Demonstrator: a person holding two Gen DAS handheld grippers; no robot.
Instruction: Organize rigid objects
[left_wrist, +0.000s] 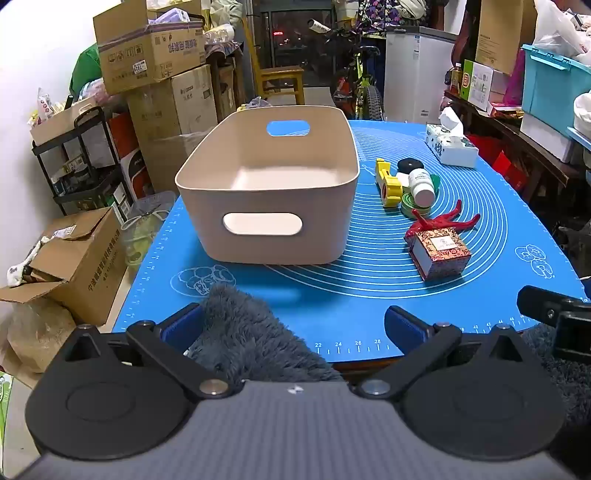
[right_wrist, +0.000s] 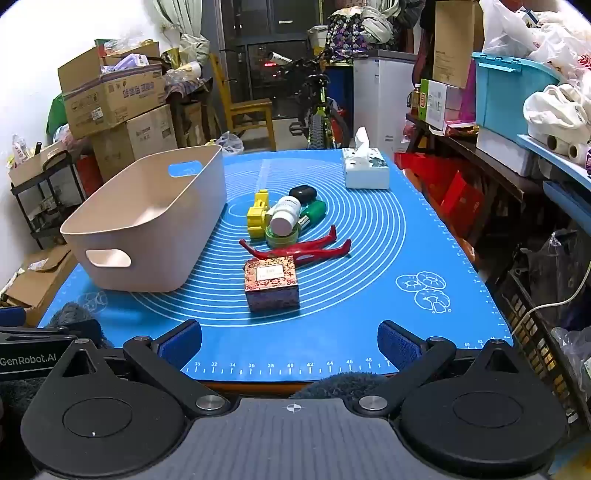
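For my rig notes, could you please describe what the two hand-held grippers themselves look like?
Both look alike: the left hand-held gripper and right hand-held gripper have blue ribbed finger pads on black linkage arms with silver pivot pins, round black discs either side, and a grey textured body. "GenRobot.AI" lettering marks the left one's side. No cables are visible.

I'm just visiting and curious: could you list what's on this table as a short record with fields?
surface: blue mat
container: beige bin, nothing inside, left of the items
nearest item: patterned box
behind it: red coral-shaped piece, white bottle, yellow toy, green tape roll
far edge: tissue box
left gripper: open, holding nothing
right gripper: open, holding nothing
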